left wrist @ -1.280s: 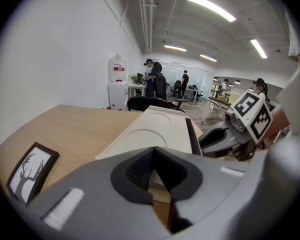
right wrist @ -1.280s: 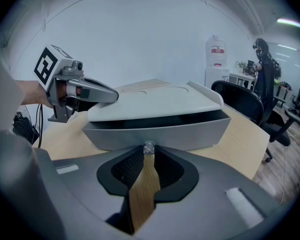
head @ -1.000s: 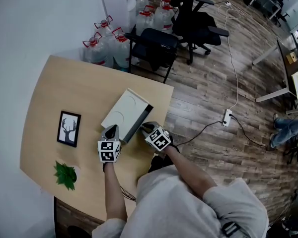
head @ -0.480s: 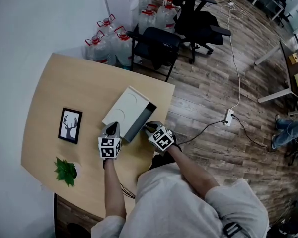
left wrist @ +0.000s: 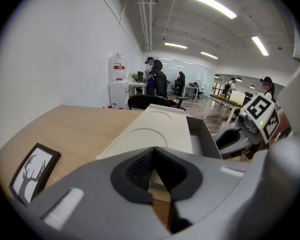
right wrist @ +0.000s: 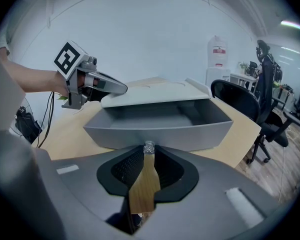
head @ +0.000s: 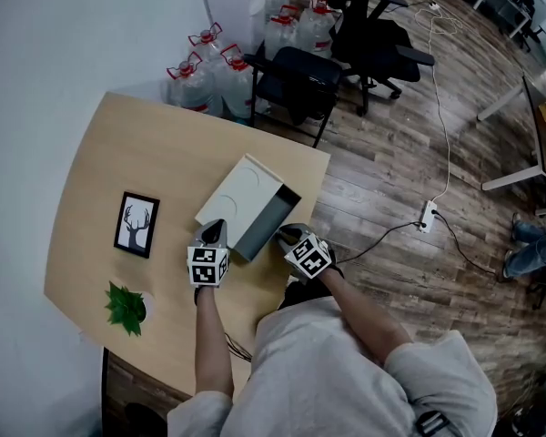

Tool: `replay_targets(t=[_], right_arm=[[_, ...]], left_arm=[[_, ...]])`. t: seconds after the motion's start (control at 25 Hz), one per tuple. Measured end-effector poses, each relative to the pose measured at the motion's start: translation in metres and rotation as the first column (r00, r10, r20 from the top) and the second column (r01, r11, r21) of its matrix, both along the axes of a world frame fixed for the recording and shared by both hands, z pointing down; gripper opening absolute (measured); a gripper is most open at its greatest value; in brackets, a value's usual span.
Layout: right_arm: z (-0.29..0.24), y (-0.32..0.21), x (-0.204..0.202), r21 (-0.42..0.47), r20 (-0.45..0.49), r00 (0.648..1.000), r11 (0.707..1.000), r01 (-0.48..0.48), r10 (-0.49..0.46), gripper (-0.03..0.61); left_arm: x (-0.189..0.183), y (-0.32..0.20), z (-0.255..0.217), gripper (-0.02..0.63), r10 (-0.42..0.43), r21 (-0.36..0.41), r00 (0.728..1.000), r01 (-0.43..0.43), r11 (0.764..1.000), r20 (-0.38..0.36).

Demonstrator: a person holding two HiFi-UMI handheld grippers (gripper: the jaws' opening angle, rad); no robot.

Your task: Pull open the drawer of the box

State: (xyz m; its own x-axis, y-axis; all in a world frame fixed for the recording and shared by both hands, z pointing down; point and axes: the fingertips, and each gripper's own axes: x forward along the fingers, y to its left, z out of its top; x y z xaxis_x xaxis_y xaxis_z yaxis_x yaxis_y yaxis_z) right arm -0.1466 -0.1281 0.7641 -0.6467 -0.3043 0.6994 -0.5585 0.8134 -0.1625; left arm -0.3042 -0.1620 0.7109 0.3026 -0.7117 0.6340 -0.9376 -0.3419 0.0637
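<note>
A white box (head: 242,192) lies on the wooden table (head: 136,157), and its grey drawer (head: 266,222) is slid partway out on the right side. My right gripper (head: 286,238) is shut on the small clear knob (right wrist: 149,147) on the drawer front (right wrist: 157,133); the drawer's inside shows empty. My left gripper (head: 213,236) is shut, its tips resting against the near end of the box top (left wrist: 157,131). The left gripper view shows the drawer (left wrist: 206,140) open beside the lid and the right gripper (left wrist: 238,137) at its front. In the right gripper view the left gripper (right wrist: 108,87) touches the box's left corner.
A framed deer picture (head: 137,224) and a small green plant (head: 126,307) sit on the table's left part. Beyond the far table edge stand a black chair (head: 296,76) and several water bottles (head: 209,73). A power strip (head: 427,215) with cable lies on the floor.
The drawer has slid further out of the box as my right gripper drew back toward the table edge. The left gripper has stayed at the box's near end.
</note>
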Motion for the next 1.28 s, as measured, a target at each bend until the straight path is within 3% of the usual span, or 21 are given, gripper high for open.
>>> replay_targets(t=[1.28], right_arm=[[0.003, 0.016, 0.025, -0.005, 0.002, 1.0, 1.0, 0.009, -0.009, 0.067]], left_arm=[[-0.002, -0.001, 0.003, 0.054, -0.01, -0.012, 1.0, 0.011, 1.0, 0.024]])
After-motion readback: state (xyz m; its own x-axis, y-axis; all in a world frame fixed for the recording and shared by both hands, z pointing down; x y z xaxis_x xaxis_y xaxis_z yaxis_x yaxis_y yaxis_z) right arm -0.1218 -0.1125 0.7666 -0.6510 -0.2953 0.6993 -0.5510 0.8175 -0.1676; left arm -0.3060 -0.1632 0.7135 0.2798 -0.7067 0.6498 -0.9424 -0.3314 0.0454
